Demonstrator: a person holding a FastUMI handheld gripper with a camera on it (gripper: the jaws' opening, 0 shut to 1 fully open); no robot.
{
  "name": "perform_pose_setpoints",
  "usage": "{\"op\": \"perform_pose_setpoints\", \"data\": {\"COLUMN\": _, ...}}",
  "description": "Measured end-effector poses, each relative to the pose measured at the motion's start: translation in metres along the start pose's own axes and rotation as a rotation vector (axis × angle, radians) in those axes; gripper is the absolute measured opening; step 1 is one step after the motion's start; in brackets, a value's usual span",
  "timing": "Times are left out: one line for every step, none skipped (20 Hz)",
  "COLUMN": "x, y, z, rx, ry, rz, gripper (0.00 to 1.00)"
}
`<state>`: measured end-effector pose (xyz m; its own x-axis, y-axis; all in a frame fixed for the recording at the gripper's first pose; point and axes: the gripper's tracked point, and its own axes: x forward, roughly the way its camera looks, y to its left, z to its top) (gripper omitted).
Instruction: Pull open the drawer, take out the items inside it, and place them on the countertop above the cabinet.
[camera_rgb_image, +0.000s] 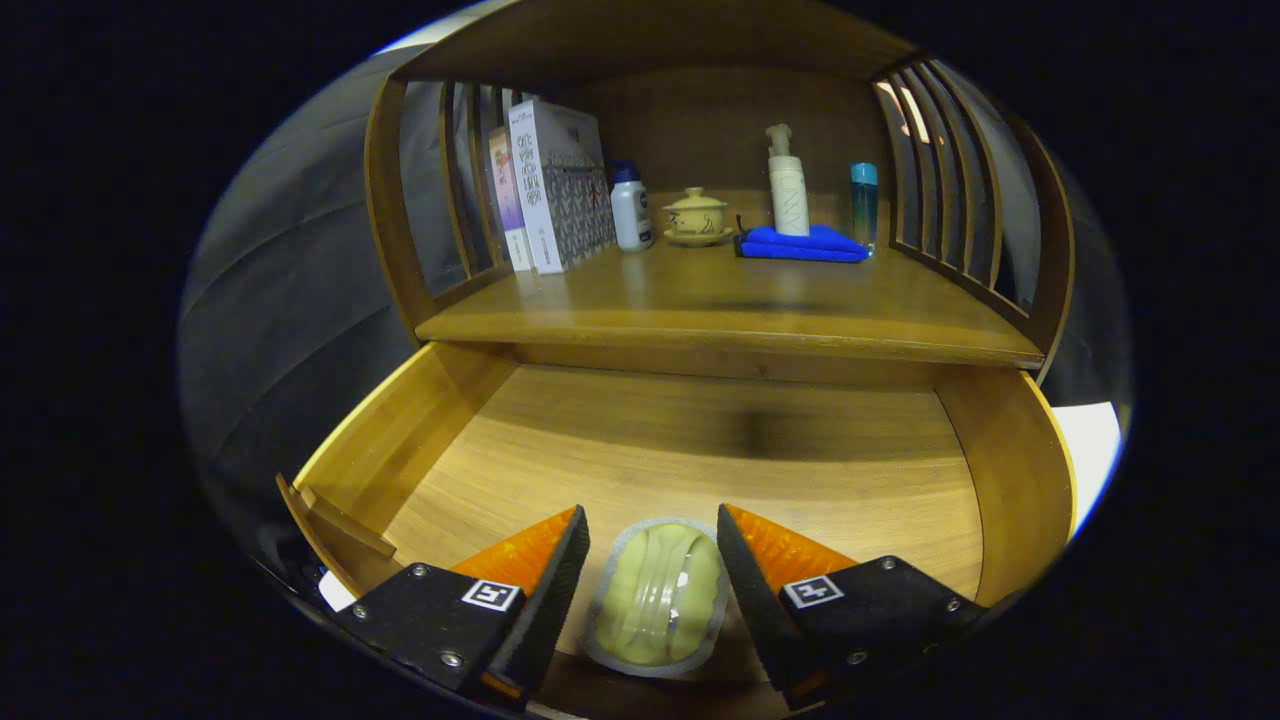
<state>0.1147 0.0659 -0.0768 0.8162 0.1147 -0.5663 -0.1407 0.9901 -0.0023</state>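
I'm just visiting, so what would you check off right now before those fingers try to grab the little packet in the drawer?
1. Drawer pulled open: ok.
2. Packet lying between the fingers: ok.
3. Gripper open wider than the packet: ok.
4. Fingers pressing on the packet: not ok, gaps show on both sides.
5. Bare space on the countertop in front of the blue cloth: ok.
6. Anything else left in the drawer: cannot tell.

The claw (652, 535) camera looks down, close over the open drawer (700, 450), facing the countertop (720, 300) beyond.
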Motion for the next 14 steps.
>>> {"op": "perform_pose_setpoints", "data": {"x": 0.004, "y": -0.002, "z": -0.002, "rx": -0.009, "ry": 0.015, "rz": -0.003, "gripper": 0.76}}
{"op": "perform_pose_setpoints", "data": {"x": 0.006, "y": -0.003, "z": -0.004, "rx": -0.012, "ry": 0.033, "rz": -0.001, "gripper": 0.74}}
{"op": "perform_pose_setpoints", "data": {"x": 0.006, "y": -0.003, "z": -0.007, "rx": -0.007, "ry": 0.048, "rz": 0.004, "gripper": 0.72}}
{"op": "perform_pose_setpoints", "data": {"x": 0.008, "y": -0.003, "z": -0.008, "rx": 0.002, "ry": 0.067, "rz": 0.010, "gripper": 0.72}}
{"op": "perform_pose_setpoints", "data": {"x": 0.008, "y": -0.003, "z": -0.011, "rx": 0.014, "ry": 0.085, "rz": 0.017, "gripper": 0.71}}
{"op": "perform_pose_setpoints", "data": {"x": 0.009, "y": -0.002, "z": -0.014, "rx": 0.029, "ry": 0.103, "rz": 0.023, "gripper": 0.69}}
{"op": "perform_pose_setpoints", "data": {"x": 0.010, "y": -0.004, "z": -0.016, "rx": 0.046, "ry": 0.117, "rz": 0.024, "gripper": 0.66}}
{"op": "perform_pose_setpoints", "data": {"x": 0.011, "y": -0.005, "z": -0.016, "rx": 0.057, "ry": 0.123, "rz": 0.023, "gripper": 0.64}}
{"op": "perform_pose_setpoints", "data": {"x": 0.012, "y": -0.007, "z": -0.017, "rx": 0.061, "ry": 0.127, "rz": 0.018, "gripper": 0.58}}
{"op": "perform_pose_setpoints", "data": {"x": 0.012, "y": -0.009, "z": -0.017, "rx": 0.060, "ry": 0.126, "rz": 0.013, "gripper": 0.53}}
{"op": "perform_pose_setpoints", "data": {"x": 0.012, "y": -0.010, "z": -0.017, "rx": 0.054, "ry": 0.121, "rz": 0.008, "gripper": 0.43}}
{"op": "perform_pose_setpoints", "data": {"x": 0.013, "y": -0.012, "z": -0.016, "rx": 0.040, "ry": 0.111, "rz": 0.001, "gripper": 0.39}}
{"op": "perform_pose_setpoints", "data": {"x": 0.011, "y": -0.016, "z": -0.013, "rx": 0.024, "ry": 0.088, "rz": -0.017, "gripper": 0.33}}
{"op": "perform_pose_setpoints", "data": {"x": 0.012, "y": -0.017, "z": -0.008, "rx": 0.012, "ry": 0.061, "rz": -0.023, "gripper": 0.29}}
